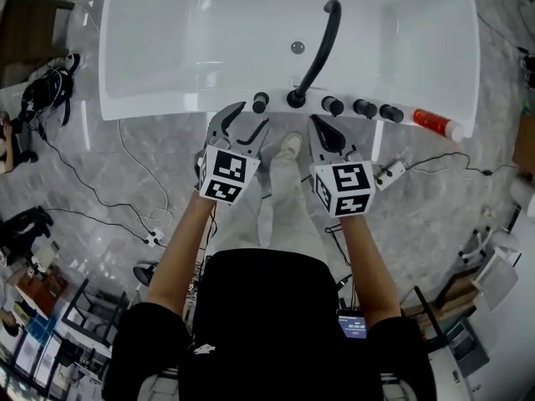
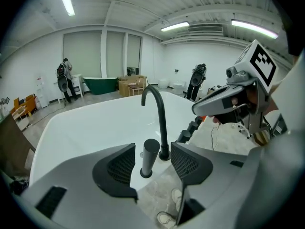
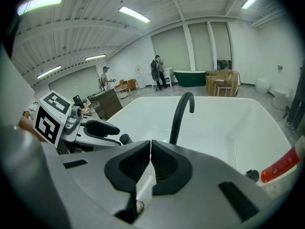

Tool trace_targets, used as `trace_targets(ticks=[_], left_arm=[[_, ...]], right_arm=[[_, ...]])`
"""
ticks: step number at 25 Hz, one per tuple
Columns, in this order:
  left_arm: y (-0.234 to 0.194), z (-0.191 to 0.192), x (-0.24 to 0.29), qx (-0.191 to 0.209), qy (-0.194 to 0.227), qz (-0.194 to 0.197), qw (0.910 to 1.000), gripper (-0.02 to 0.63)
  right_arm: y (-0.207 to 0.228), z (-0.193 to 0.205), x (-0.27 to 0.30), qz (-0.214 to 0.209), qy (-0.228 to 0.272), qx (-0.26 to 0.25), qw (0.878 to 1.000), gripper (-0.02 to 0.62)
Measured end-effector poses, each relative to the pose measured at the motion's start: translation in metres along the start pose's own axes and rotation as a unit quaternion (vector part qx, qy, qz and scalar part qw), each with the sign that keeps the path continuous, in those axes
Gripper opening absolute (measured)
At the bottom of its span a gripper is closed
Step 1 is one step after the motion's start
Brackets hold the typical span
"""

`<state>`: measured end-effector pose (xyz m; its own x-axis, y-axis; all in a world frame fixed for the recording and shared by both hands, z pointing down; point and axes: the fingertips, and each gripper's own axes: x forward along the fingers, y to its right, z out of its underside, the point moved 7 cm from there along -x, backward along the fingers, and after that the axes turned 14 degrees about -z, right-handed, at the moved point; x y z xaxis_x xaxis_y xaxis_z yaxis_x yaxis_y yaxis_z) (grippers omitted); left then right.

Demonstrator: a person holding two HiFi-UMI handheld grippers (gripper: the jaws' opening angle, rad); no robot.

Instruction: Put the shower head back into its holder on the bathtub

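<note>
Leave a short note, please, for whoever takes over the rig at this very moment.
Left claw: open and empty, held near the bathtub's near rim.
Right claw: shut and empty, beside the left one.
Shower head: upright in its holder on the near rim, just left of the black faucet. Neither claw touches it.
Done: the shower head looks seated in the holder.
Left: probably nothing. Perhaps check that it sits fully down.
</note>
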<state>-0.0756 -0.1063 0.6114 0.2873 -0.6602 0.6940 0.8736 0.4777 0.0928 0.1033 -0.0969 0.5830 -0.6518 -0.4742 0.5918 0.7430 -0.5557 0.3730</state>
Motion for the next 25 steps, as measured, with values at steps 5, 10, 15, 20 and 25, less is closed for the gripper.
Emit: trace_targets(ticks=[5,10,15,20,25], left_arm=[[-0.007,-0.028,-0.034,-0.025,0.020,-0.007,0.9995,0.207],[-0.015,-0.058,-0.071,-0.035,0.050,-0.022,0.9979,0.119],[-0.023,-0.089,-0.105,-0.031,0.088,-0.042,0.9948,0.067],[-0.035,-0.113,-0.140,-0.043,0.116,-0.058,0.9906,0.034],[-0.039,-0.146,-0.180,-0.050,0.156,-0.063,0.9846,0.017]], right_arm=[[-0.016,-0.025,-0.024,0.010,0.018,-0.013,1.000,0.025],[-0.036,-0.051,-0.046,0.016,0.029,-0.042,0.999,0.025],[-0.052,-0.086,-0.075,0.020,0.067,-0.074,0.995,0.023],[-0.070,-0.118,-0.104,0.033,0.114,-0.088,0.989,0.023],[-0.084,-0.149,-0.137,0.047,0.155,-0.098,0.982,0.023]])
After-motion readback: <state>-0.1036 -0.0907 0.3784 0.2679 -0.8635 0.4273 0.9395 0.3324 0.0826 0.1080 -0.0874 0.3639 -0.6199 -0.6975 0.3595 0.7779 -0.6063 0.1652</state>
